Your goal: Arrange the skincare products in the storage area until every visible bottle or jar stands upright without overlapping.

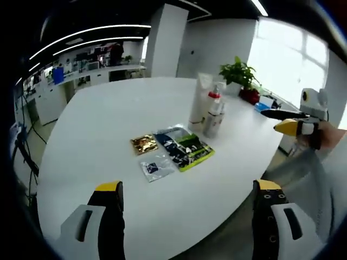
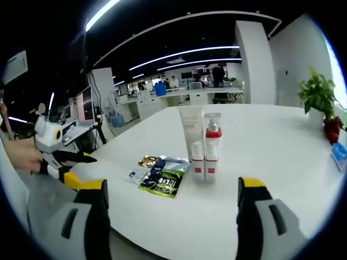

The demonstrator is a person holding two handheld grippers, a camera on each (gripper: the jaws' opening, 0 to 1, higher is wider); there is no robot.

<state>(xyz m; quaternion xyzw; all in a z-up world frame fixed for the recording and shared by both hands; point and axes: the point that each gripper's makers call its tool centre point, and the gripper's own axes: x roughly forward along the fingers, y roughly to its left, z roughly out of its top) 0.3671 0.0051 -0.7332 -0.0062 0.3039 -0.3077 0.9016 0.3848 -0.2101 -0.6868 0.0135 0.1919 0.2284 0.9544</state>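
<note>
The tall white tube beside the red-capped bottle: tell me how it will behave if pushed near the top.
The tall white tube stands upright and is narrow for its height, so it would probably tip rather than slide. It stands close beside the red-capped bottle, so it might knock that over. Its body looks soft, likely yielding when squeezed.

A big white counter [image 1: 108,130] fills the middle of an office room. Long bright light strips [image 2: 184,53] run across the dark ceiling, a big window [image 1: 287,59] glows, and a green plant in a red pot [image 1: 241,76] stands near a white pillar [image 1: 165,40].
</note>
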